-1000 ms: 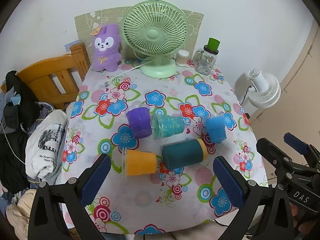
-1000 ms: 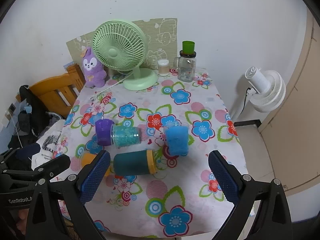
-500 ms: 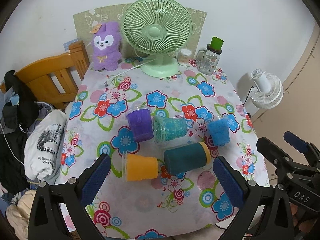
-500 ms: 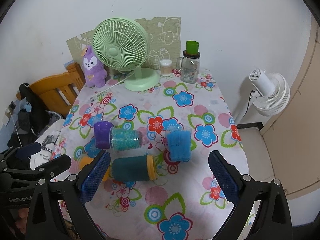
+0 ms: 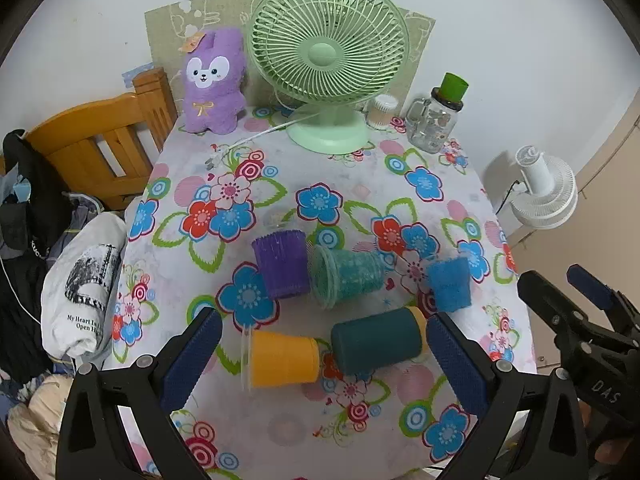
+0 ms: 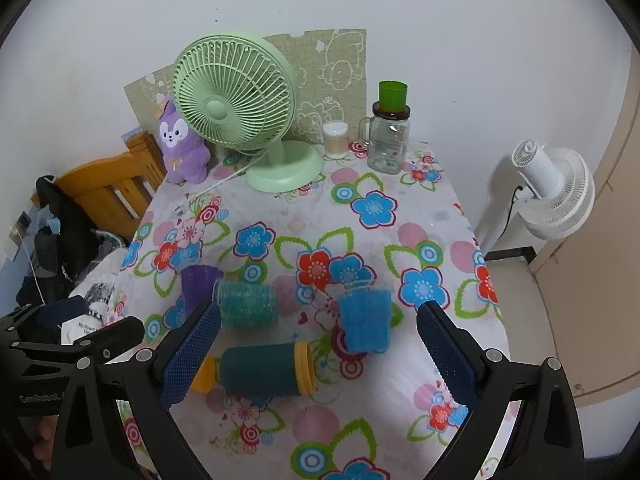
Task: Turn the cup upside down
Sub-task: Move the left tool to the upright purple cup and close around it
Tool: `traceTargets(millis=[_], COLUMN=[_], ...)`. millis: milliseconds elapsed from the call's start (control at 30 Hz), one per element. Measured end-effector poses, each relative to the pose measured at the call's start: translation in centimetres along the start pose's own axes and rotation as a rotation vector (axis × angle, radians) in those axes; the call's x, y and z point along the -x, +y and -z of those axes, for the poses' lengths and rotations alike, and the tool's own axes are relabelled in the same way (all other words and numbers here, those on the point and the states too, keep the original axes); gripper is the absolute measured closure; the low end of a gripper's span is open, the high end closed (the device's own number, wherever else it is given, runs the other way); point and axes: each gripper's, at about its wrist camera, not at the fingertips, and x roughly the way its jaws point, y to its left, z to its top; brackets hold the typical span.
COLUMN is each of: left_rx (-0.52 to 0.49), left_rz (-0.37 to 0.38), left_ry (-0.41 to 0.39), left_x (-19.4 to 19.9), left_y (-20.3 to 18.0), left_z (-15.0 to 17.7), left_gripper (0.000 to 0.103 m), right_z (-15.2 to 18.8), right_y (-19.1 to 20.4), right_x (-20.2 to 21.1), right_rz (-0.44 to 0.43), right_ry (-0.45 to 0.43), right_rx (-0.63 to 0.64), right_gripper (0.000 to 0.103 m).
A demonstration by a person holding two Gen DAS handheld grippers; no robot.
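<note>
Several cups sit on the flowered tablecloth. A purple cup and a blue cup stand rim up. A teal glitter cup, an orange cup and a dark teal cup with a yellow rim lie on their sides. My left gripper is open and empty above the orange and dark teal cups. My right gripper is open and empty above the dark teal cup, with the blue cup just beyond.
A green desk fan, a purple plush toy, a clear jar with a green lid and a small tub stand at the table's far edge. A wooden chair with clothes is left; a white floor fan is right.
Both grippers have moved forward and lower toward the cups, which now look larger. The cups have not moved. Both stay open.
</note>
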Motion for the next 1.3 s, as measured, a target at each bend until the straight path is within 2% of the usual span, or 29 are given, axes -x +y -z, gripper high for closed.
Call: traceTargets(millis=[367,567,733,867,967,1200,1300], left_rx=[0.020,0.063,0.073,0.084,0.090,0.099,0.112], left_rz=[-0.053,-0.081,-0.076,-0.120,-0.123,-0.109,-0.086], left_ry=[0.051,0.112,0.145,0.181,0.200,0.233,0.241], left_x=[-5.5,-9.3,-12.0,-14.3,-15.6,-18.3,-19.1], left_y=[2.0,4.0,4.7,5.3,5.7,5.7,5.7], left_z=[-2.7,-3.6,-3.9,-3.6,-3.5,-3.5,-3.6], left_gripper=[0.000,0.000,0.000,0.001,0.001,0.008,0.018], right_z=[-2.0,-2.5,-2.6,-2.4,-2.2,-1.5,-1.2], right_y=[0.1,1.0,1.8,2.2,2.3,2.6,2.7], right_x=[-6.0,-9.7,-12.3,-14.0,-15.2,-17.3,-17.9], right_rz=[-0.017,-0.036,-0.043,-0.045,-0.042,-0.037,-0.035], right_ry=[0.069,0.116,0.158,0.189,0.210,0.250,0.264], right_rx=[-0.009,-0.001,0.012,0.017,0.019,0.022,0.023], right_gripper=[0.003,0.003,0.003,0.003,0.003,0.003,0.003])
